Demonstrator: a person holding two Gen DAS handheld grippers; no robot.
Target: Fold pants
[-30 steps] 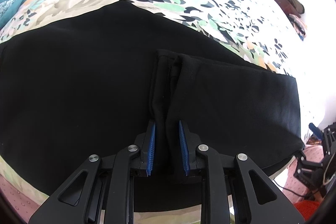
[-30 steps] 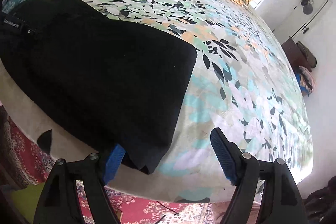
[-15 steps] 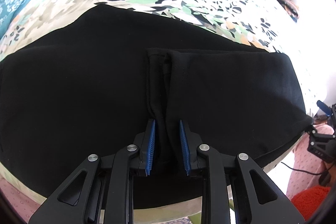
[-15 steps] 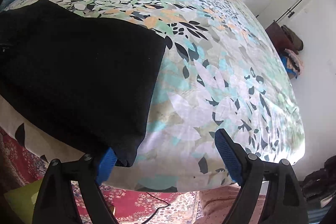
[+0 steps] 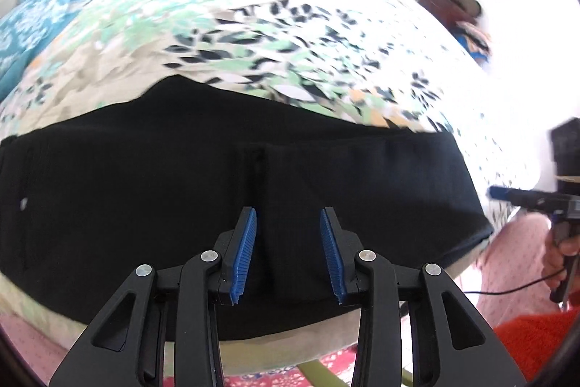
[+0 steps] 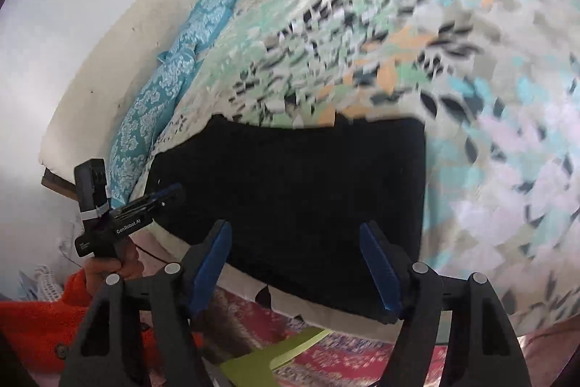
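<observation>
pants (image 5: 181,205) folded on bed (image 5: 290,53) | left hand-held gripper (image 5: 288,252) opening, empty | right hand-held gripper (image 6: 295,272) closing, empty

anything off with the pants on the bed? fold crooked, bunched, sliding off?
Nothing stands out. The black pants lie flat, folded into a rough rectangle at the near edge of the floral bedspread. One small raised crease runs in front of the left gripper, whose jaws are opening off it. Nothing hangs over the edge.

A: Item: pants (image 5: 152,191), black, one pair?

B: Yes. Folded flat into a wide dark slab, lower half of the left-wrist frame, lying along the near edge of the bed (image 5: 253,35). Leg ends overlap mid-slab; surface smooth, slightly blurred.
</observation>
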